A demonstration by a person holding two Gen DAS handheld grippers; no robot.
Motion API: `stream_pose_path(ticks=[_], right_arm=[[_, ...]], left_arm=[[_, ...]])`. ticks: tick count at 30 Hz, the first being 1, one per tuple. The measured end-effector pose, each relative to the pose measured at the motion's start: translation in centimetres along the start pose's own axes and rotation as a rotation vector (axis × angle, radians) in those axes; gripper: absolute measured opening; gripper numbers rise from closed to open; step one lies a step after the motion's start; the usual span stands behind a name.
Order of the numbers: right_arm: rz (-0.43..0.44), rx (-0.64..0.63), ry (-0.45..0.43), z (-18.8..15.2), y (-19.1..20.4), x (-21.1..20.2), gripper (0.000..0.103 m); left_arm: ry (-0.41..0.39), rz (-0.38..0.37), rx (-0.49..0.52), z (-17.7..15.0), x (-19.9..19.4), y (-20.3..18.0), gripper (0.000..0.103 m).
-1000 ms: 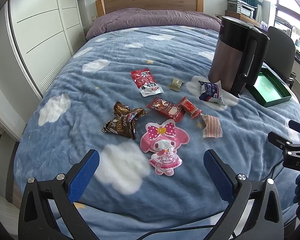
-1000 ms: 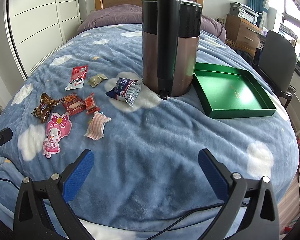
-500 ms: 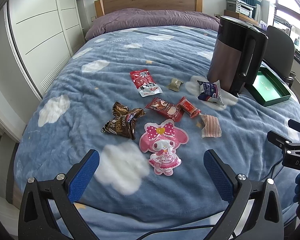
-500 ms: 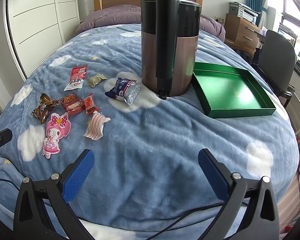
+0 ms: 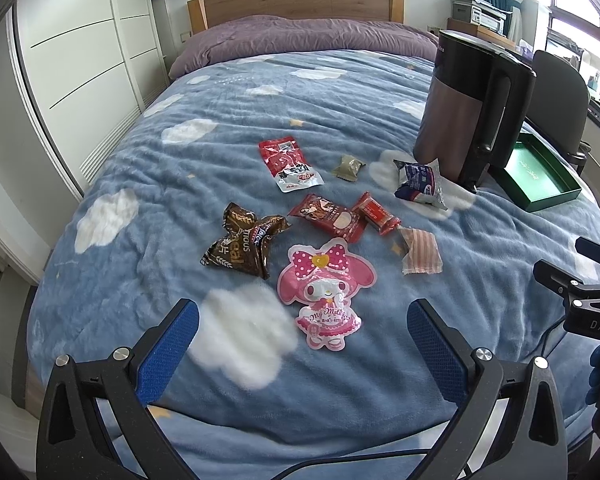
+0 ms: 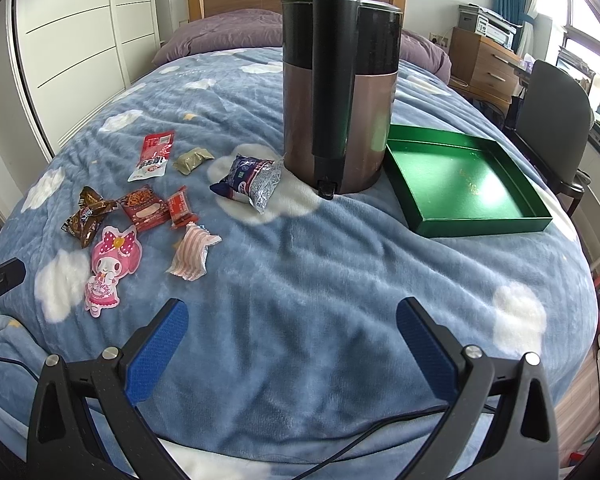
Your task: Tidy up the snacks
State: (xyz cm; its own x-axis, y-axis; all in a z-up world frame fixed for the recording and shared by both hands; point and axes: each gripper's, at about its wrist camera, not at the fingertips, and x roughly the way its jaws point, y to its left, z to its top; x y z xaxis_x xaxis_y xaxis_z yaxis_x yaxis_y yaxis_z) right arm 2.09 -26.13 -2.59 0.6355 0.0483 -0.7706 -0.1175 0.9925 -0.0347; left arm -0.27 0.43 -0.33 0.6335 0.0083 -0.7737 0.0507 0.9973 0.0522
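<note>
While both hand-held grippers, left (image 5: 300, 344) and right (image 6: 292, 340), hover spread and empty, I judge collection unstarted: pink character snack packet (image 5: 324, 292) just ahead of left; green tray (image 6: 464, 184) ahead-right of right.

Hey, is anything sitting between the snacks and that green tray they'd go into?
Yes. The tall kettle stands on the blanket between the snack pile and the green tray. The blue packet lies right against its base, so snacks must go around or over it.
</note>
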Motion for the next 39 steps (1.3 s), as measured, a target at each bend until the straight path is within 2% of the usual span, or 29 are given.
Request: stream_pose_path(ticks=[29,39], right_arm=[[0.019,0.006,0.003,-0.3,-0.1,0.3,0.103],[0.065,-0.002,0.035,0.2,1.7,1.7,0.103]], left_arm=[[0.009,0.0,0.001,-0.2,0.3,-0.7,0.102],[0.081,0.031,-0.081,-1.0,2.8,2.1,0.102]])
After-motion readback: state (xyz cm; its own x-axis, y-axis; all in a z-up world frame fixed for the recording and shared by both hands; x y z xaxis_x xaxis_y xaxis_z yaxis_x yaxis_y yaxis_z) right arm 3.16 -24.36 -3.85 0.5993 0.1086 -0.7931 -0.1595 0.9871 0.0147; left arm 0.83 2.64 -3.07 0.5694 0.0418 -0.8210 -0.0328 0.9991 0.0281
